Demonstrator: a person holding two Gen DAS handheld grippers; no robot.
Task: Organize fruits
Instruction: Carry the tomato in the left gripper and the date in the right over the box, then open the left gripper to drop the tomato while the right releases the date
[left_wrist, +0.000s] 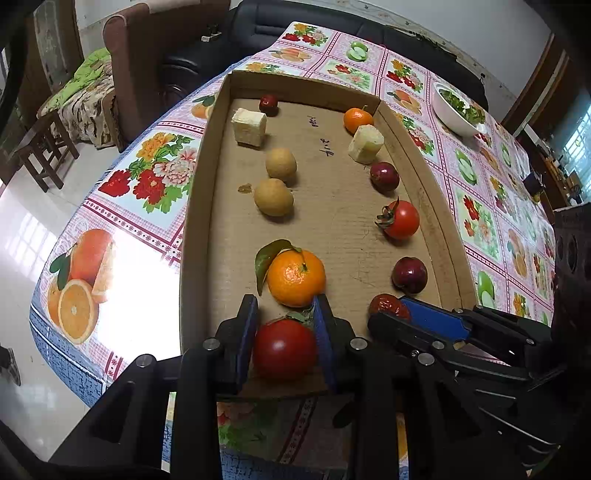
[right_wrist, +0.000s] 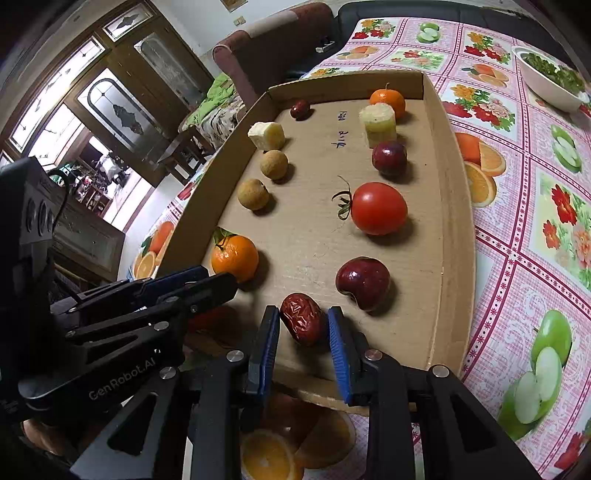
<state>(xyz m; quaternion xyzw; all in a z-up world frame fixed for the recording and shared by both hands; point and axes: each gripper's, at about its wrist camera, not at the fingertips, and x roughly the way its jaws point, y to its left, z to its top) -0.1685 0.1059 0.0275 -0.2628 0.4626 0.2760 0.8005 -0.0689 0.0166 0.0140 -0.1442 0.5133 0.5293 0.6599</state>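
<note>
At the bottom of both frames, my left gripper (left_wrist: 284, 347) pinches a round red tomato (left_wrist: 284, 349) and my right gripper (right_wrist: 303, 338) pinches a wrinkled red date (right_wrist: 303, 323); I should set each down gently inside the brown cardboard tray (left_wrist: 192, 221).

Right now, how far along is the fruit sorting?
Looks mostly done: two rows of fruit already line the cardboard tray. In hand: the left gripper grips a tomato, and the right gripper grips a red date, both at the tray's near end. Left: release both there.
</note>
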